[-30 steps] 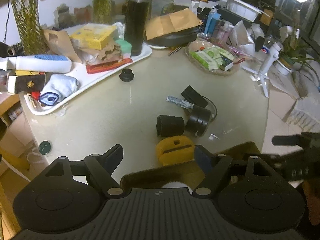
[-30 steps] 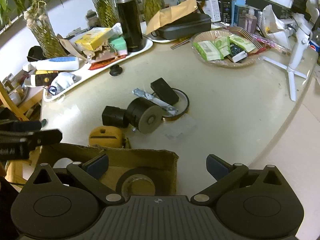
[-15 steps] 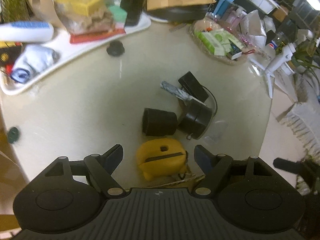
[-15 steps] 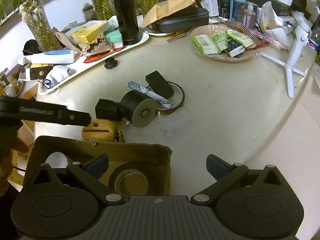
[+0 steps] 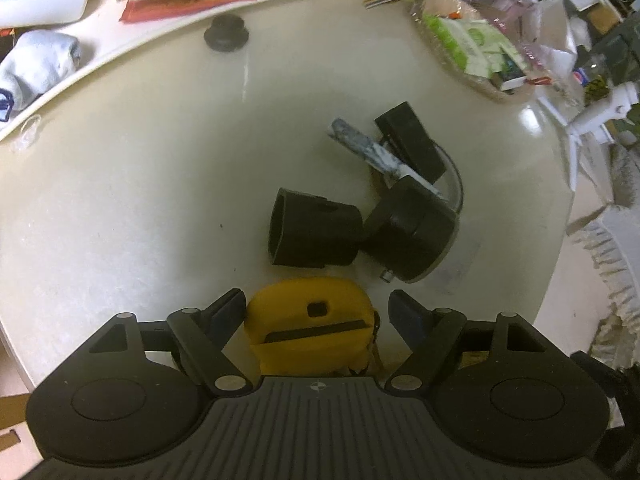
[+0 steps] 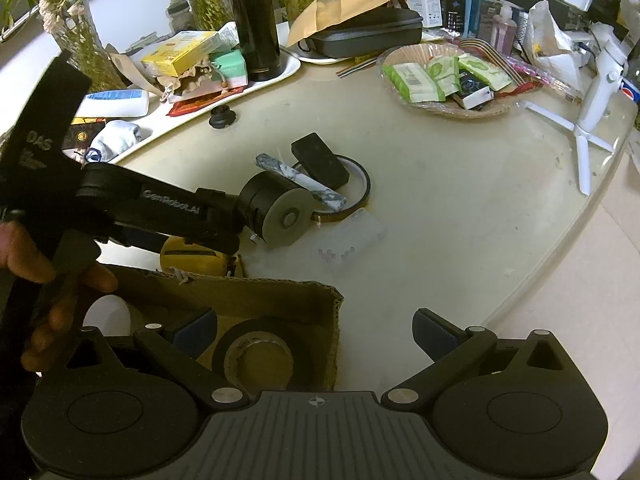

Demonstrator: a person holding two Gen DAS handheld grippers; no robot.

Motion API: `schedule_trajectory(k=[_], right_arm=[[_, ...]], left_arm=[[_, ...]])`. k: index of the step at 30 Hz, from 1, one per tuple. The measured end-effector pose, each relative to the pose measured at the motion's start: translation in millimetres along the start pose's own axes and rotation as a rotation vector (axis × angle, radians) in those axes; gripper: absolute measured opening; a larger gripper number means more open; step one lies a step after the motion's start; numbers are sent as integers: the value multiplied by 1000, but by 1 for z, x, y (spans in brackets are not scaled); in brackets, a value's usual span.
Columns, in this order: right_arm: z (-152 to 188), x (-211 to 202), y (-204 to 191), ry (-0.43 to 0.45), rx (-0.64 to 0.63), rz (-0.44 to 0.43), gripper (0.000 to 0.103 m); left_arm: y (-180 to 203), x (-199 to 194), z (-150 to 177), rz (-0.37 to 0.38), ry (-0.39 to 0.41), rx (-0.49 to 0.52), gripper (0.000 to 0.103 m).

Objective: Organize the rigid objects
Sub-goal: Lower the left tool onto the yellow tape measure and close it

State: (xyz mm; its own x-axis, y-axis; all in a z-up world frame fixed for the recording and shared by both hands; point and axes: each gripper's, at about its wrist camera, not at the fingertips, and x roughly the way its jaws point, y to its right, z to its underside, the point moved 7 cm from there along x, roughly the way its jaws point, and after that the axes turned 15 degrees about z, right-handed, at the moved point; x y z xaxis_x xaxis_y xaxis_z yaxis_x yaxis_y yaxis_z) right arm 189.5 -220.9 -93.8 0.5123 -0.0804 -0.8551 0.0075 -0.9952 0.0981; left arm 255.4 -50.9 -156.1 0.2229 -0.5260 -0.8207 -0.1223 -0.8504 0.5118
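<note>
Left gripper (image 5: pixel 316 308) low centre of the left wrist view, pointed steeply down at the table (image 5: pixel 120 200); jaws wide apart, straddling the yellow tape measure (image 5: pixel 310 328); left pad just beside its left edge, right pad clear with a gap; no squeeze visible, nothing gripped; tape measure flat on the table at the near edge, right behind the cardboard box (image 6: pixel 280 292) wall in the right wrist view. Just above it, mid-frame: black cup-shaped part (image 5: pixel 312 234) on its side, mouth facing left, touching black round cylinder (image 5: pixel 412 236) to its right; grey marbled stick (image 5: pixel 368 152) lying diagonal above, one end on the cylinder; black rectangular block (image 5: pixel 410 142) resting on the thin tape ring (image 6: pixel 360 184); small black knob (image 5: pixel 226 34) alone at upper centre, just beside the white tray (image 5: pixel 132 40) rim. Right gripper (image 6: pixel 316 332) bottom of its own view, jaws wide apart and empty; left pad over the open box, right pad beyond the box wall; black tape roll (image 6: pixel 256 354) and a white rounded object (image 6: pixel 108 316) inside the box. Hand (image 6: pixel 48 276) at left edge of the right wrist view around the left gripper's handle. Basket of packets (image 6: pixel 444 76) upper right; white tripod (image 6: pixel 592 108) far right; black flask (image 6: pixel 254 28) standing on the tray, upper centre.
</note>
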Motion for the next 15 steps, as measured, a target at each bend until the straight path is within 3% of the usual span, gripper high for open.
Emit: schedule_trajectory(k=[3,5,15], right_arm=[[0,0,1,-1,3,0,103],[0,1,2,-2,4,2,103],[0,1,5,-6,10,7,103]], left_arm=[[-3,11,1,-22,-46,-22,81],[-2,12,-1,-22,-37,-29,85],[1,15,2,-62,-45,-9,85]])
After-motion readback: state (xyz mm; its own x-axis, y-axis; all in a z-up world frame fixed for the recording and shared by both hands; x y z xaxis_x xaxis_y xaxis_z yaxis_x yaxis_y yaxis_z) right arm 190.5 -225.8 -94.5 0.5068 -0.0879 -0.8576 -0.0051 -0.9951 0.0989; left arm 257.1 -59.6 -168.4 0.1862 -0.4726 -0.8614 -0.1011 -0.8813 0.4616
